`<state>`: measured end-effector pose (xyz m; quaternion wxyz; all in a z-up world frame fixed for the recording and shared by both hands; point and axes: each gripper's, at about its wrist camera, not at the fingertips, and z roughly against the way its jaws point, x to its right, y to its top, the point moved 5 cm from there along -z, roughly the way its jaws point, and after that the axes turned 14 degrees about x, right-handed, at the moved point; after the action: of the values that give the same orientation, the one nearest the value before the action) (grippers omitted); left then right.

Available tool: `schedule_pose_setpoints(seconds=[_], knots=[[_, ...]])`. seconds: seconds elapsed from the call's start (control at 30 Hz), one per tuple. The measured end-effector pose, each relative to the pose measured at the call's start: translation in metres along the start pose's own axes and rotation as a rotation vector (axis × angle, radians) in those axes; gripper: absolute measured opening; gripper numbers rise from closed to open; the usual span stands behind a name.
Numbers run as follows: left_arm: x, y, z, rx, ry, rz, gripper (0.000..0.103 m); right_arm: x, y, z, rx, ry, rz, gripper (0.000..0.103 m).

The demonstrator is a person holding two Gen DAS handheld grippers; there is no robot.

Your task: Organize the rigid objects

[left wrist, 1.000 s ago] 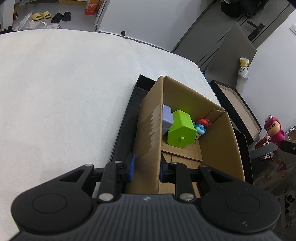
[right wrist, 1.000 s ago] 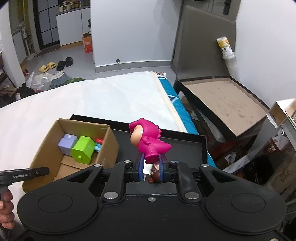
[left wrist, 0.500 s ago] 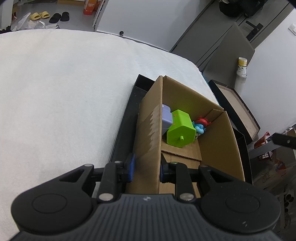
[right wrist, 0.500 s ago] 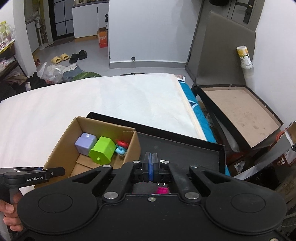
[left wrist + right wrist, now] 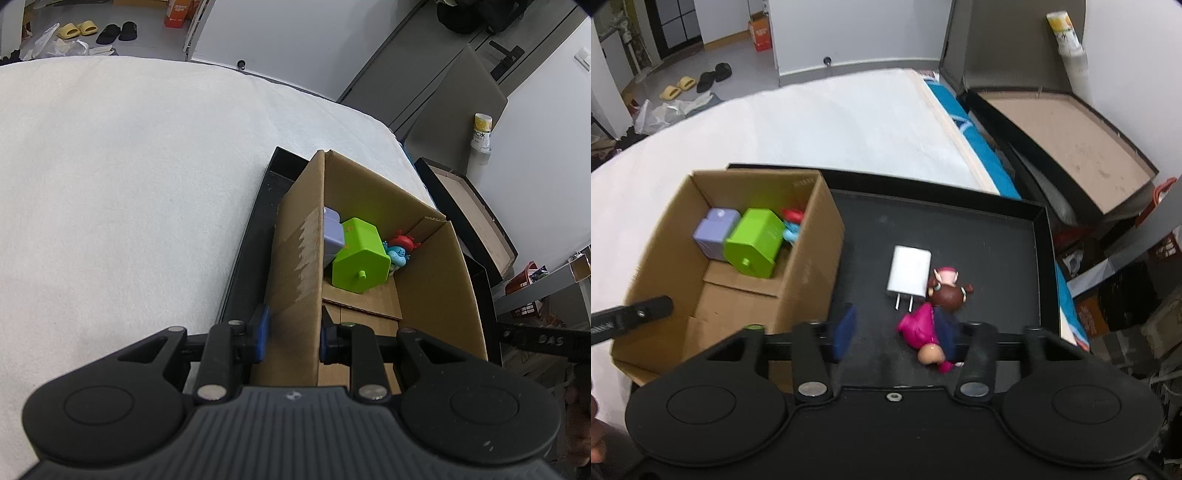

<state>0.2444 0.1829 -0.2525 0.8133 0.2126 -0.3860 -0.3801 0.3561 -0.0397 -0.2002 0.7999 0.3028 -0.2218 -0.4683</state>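
On the white bed (image 5: pixel 820 122) a black tray (image 5: pixel 960 236) carries the cardboard box (image 5: pixel 436 258), whose wall the left tool (image 5: pixel 291 334) pinches steady. The right tool (image 5: pixel 897 334), jaws just opened and empty, should straddle the pink figurine (image 5: pixel 919 325) lying between them. The brown-haired doll (image 5: pixel 949 295) and white charger (image 5: pixel 908 271) touch it and crowd the grasp

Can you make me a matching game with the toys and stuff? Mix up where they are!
Things:
1. green block
2. white charger
3. pink figure
4. left gripper

Places:
A. lying between the right gripper's open jaws
B. clamped on the cardboard box's wall
C. inside the box, beside a purple block
D. flat on the black tray

Pairs: 1-C, 2-D, 3-A, 4-B
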Motion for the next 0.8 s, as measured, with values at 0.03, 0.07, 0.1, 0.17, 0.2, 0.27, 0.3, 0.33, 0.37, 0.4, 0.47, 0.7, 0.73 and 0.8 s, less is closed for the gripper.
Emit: schedule_pose_setpoints(seconds=[0.03, 0.07, 0.1, 0.17, 0.2, 0.27, 0.3, 0.33, 0.37, 0.4, 0.47, 0.7, 0.73, 0.8], knots=[[0.0, 0.0, 0.0, 0.0, 0.0, 0.0, 0.024, 0.002, -0.003, -0.004, -0.014, -0.002, -0.006, 0.051], [0.0, 0.0, 0.0, 0.0, 0.0, 0.0, 0.024, 0.004, -0.005, -0.007, -0.028, -0.004, -0.015, 0.055], [0.0, 0.0, 0.0, 0.0, 0.0, 0.0, 0.024, 0.006, -0.007, -0.01, -0.037, -0.007, -0.024, 0.058], [0.0, 0.0, 0.0, 0.0, 0.001, -0.003, 0.024, 0.009, -0.01, -0.016, -0.047, -0.015, -0.034, 0.071], [0.0, 0.0, 0.0, 0.001, 0.001, -0.003, 0.024, 0.009, -0.011, -0.019, -0.049, -0.02, -0.036, 0.075], [0.0, 0.0, 0.0, 0.0, 0.0, -0.002, 0.024, 0.011, -0.013, -0.024, -0.052, -0.027, -0.041, 0.092], [0.0, 0.0, 0.0, 0.0, 0.001, -0.004, 0.024, 0.012, -0.013, -0.026, -0.055, -0.027, -0.042, 0.093], [0.001, 0.0, 0.0, 0.0, 0.0, -0.004, 0.024, 0.012, -0.014, -0.029, -0.064, -0.022, -0.043, 0.094], [0.001, 0.0, -0.001, 0.001, 0.001, -0.005, 0.024, 0.012, -0.016, -0.032, -0.077, -0.015, -0.046, 0.094], [0.001, 0.0, -0.001, 0.001, 0.002, -0.006, 0.024, 0.013, -0.017, -0.035, -0.088, -0.009, -0.052, 0.094], [0.001, 0.0, 0.0, 0.002, 0.002, -0.006, 0.024, 0.017, -0.019, -0.039, -0.094, 0.0, -0.08, 0.098], [0.0, 0.001, 0.0, 0.001, 0.0, -0.004, 0.024, 0.033, -0.029, -0.058, -0.157, -0.051, -0.158, 0.098], [0.0, 0.001, 0.0, 0.001, 0.0, -0.004, 0.024, 0.034, -0.031, -0.06, -0.161, -0.055, -0.167, 0.098], [0.0, 0.001, 0.0, 0.001, 0.0, -0.004, 0.024, 0.036, -0.033, -0.063, -0.166, -0.069, -0.181, 0.085]])
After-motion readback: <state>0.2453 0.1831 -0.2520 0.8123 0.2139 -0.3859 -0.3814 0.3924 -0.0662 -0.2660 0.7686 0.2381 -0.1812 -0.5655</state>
